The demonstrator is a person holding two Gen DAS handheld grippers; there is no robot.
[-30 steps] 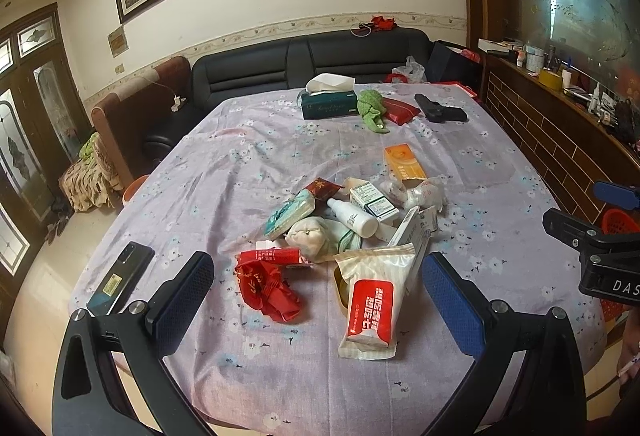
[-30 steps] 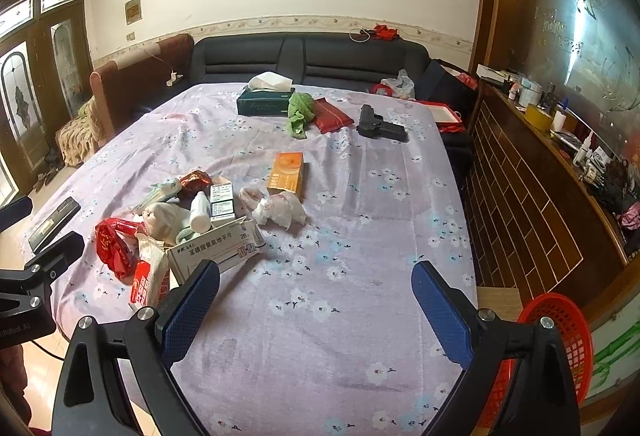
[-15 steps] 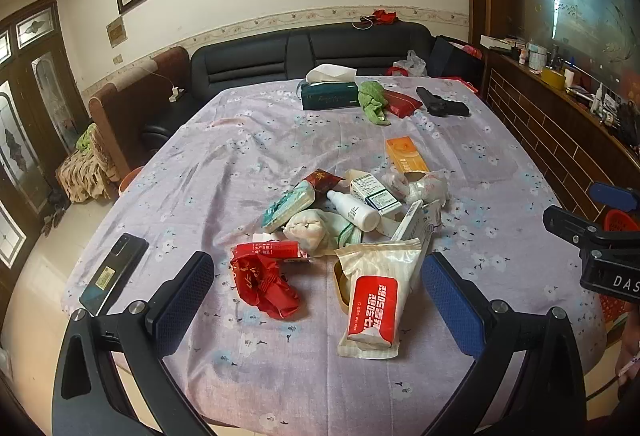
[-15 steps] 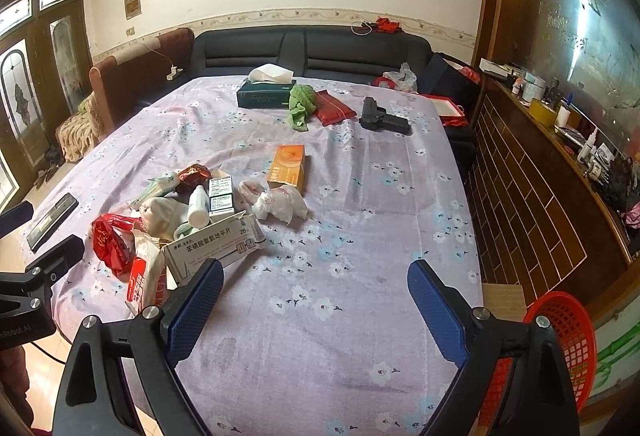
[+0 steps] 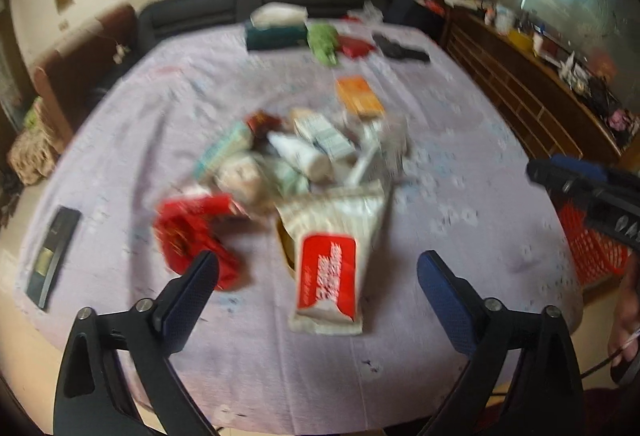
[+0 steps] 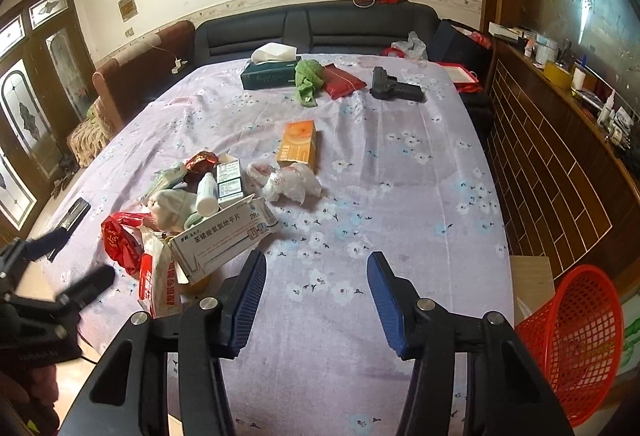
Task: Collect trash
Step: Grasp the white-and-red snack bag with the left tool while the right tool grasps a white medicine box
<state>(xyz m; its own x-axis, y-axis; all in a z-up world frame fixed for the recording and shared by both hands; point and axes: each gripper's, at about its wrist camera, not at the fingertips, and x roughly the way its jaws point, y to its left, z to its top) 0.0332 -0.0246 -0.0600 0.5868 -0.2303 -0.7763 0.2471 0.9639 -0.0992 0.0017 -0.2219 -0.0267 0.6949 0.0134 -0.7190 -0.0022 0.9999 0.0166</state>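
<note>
A heap of trash lies on the purple flowered tablecloth (image 6: 400, 196): a red-and-white pouch (image 5: 330, 268), a crumpled red bag (image 5: 188, 232), a white medicine box (image 6: 224, 240), a white bottle (image 6: 206, 192), crumpled clear plastic (image 6: 290, 184) and an orange box (image 6: 299, 144). My left gripper (image 5: 318, 286) is open, just in front of the pouch; its view is blurred. My right gripper (image 6: 316, 288) is open over bare cloth, right of the heap. The red mesh basket (image 6: 576, 340) stands off the table's right edge.
At the far end lie a green tissue box (image 6: 270, 76), a green cloth (image 6: 308, 76), a red packet (image 6: 344, 82) and a black toy pistol (image 6: 394, 88). A black remote (image 5: 52, 256) lies at the left edge. A dark sofa (image 6: 320, 32) stands behind, a wooden cabinet (image 6: 560, 140) to the right.
My left gripper has moved forward towards the pouch, blurring its view. My right gripper's fingers have narrowed and it has moved forward over the cloth.
</note>
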